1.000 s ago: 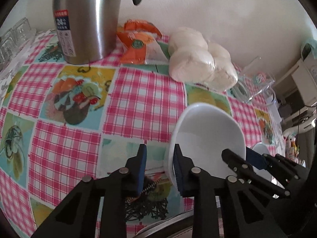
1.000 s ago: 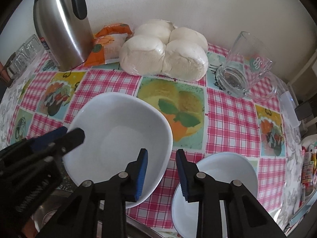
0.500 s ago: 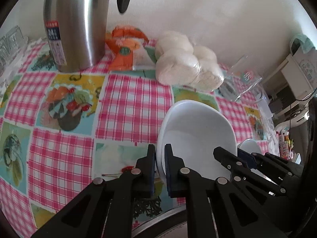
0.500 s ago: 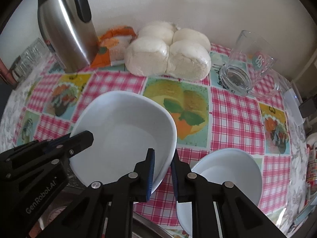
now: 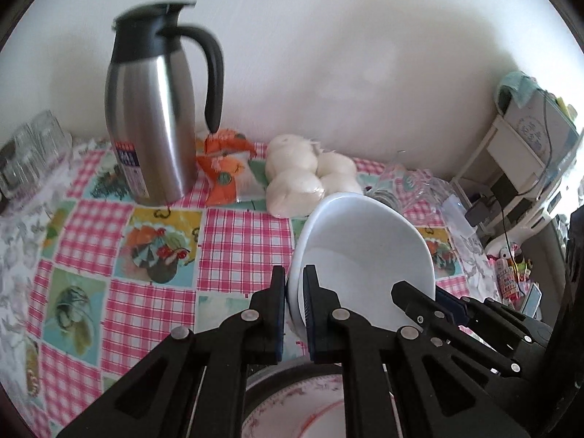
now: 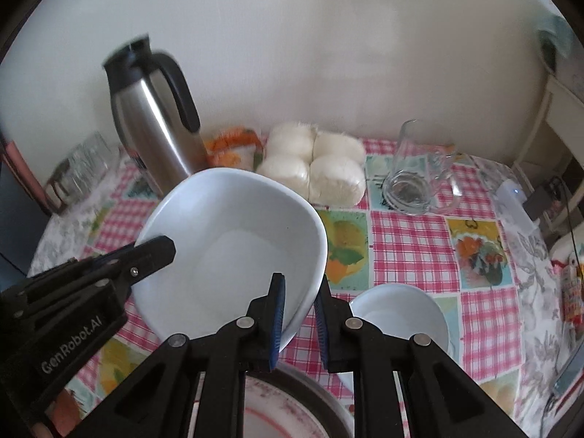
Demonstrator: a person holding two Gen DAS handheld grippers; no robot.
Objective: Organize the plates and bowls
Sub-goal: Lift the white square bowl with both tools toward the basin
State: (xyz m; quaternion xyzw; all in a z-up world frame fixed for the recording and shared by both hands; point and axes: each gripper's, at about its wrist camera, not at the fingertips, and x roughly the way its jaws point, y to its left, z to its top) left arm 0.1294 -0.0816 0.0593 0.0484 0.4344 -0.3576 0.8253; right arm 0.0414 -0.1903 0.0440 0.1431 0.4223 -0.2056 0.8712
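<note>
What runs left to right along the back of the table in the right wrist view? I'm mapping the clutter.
Steel jug → orange packet → bagged white buns → glass mug.

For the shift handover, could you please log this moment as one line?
left tongs: shut on large white bowl rim | right tongs: shut on opposite rim | bowl: clear of tablecloth | small white bowl: on tablecloth

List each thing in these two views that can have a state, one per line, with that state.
Large white bowl: empty, tilted, held by both grippers.
Left gripper: shut on the bowl's rim.
Right gripper: shut on the bowl's rim.
Small white bowl: empty, upright on the tablecloth.
Glass mug: empty, upright.
Steel jug: upright, lid on.
</note>
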